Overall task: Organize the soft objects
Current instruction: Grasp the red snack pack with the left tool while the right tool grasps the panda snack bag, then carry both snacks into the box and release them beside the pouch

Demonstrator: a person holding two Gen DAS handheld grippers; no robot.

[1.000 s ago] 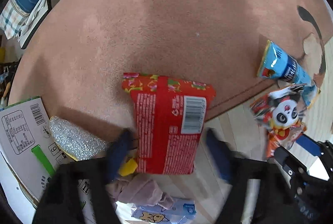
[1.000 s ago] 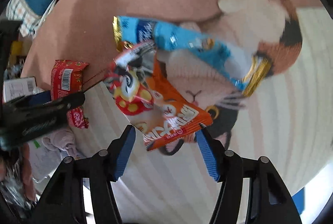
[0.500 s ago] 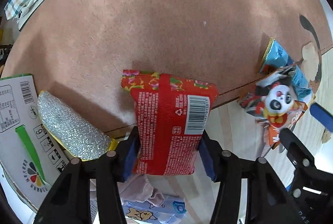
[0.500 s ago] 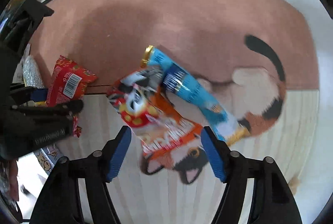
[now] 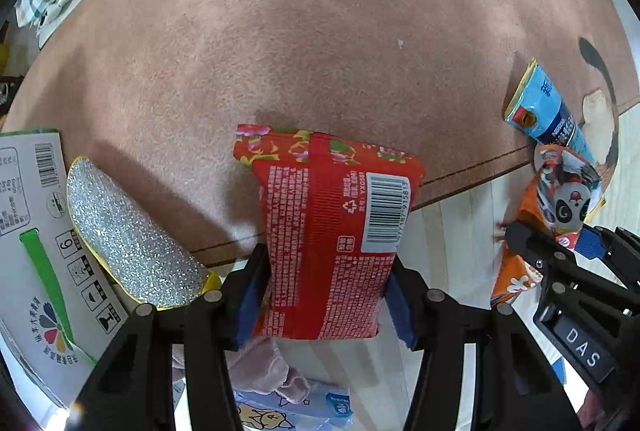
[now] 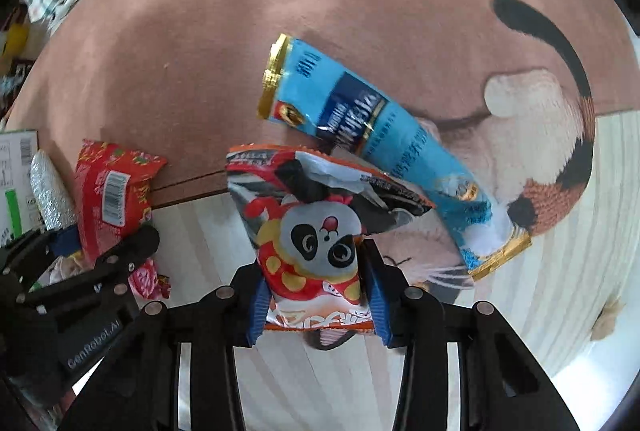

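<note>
Over a pink rug (image 5: pixel 320 31), the left gripper (image 5: pixel 324 305) closes on a red packet (image 5: pixel 328 231) and the right gripper (image 6: pixel 316 305) on a panda packet (image 6: pixel 316 231), while a blue packet (image 6: pixel 380 135) awaits sorting.

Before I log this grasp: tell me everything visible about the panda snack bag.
The panda snack bag is a crinkled glossy foil pouch, orange and red with a cartoon panda face. The right gripper has its blue pads on both sides of the lower half, jaws closing. Its top edge lies beside the blue packet, over the rug's edge.
</note>
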